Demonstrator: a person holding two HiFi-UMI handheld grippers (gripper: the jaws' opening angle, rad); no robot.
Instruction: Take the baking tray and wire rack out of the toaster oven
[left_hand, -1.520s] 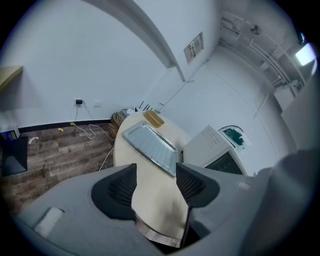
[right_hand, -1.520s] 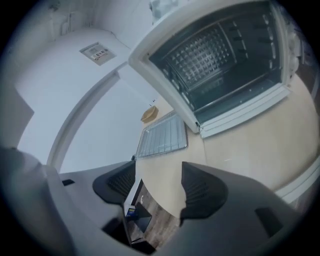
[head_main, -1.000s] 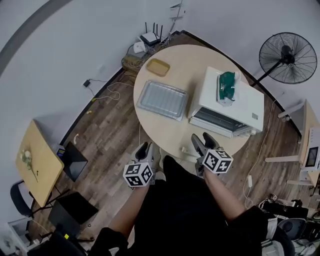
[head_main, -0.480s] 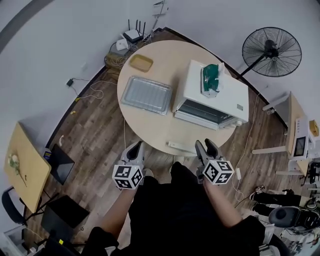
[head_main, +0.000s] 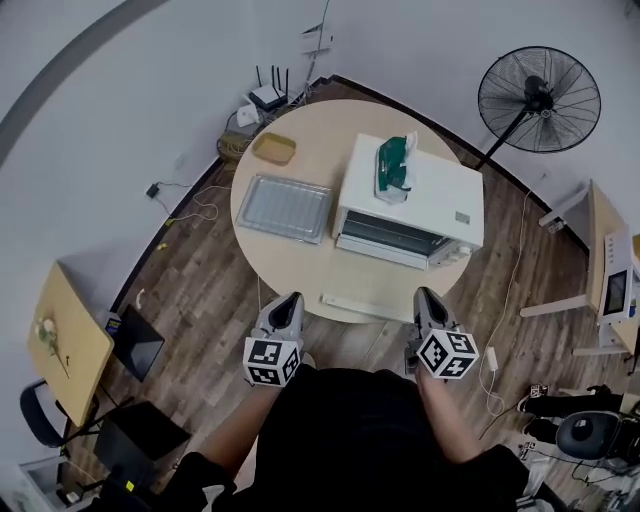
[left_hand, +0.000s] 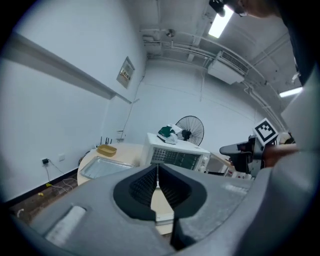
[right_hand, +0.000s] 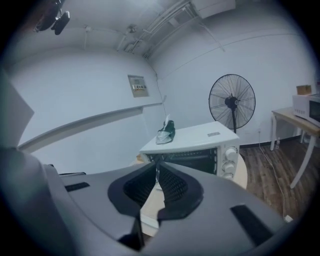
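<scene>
toaster oven (right_hand: 200, 147) inside: dark, contents unreadable | green object (head_main: 393, 165) on its top: too small to name | white strip (head_main: 352, 304) at bench (head_main: 295, 268) edge: too small to tell | side table (head_main: 600, 240) at right: cut by picture's edge | bench's near rim, left gripper view: hidden behind left gripper (left_hand: 158, 175)

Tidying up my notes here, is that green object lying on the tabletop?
No, the green object rests on top of the white toaster oven, not on the round table.
</scene>
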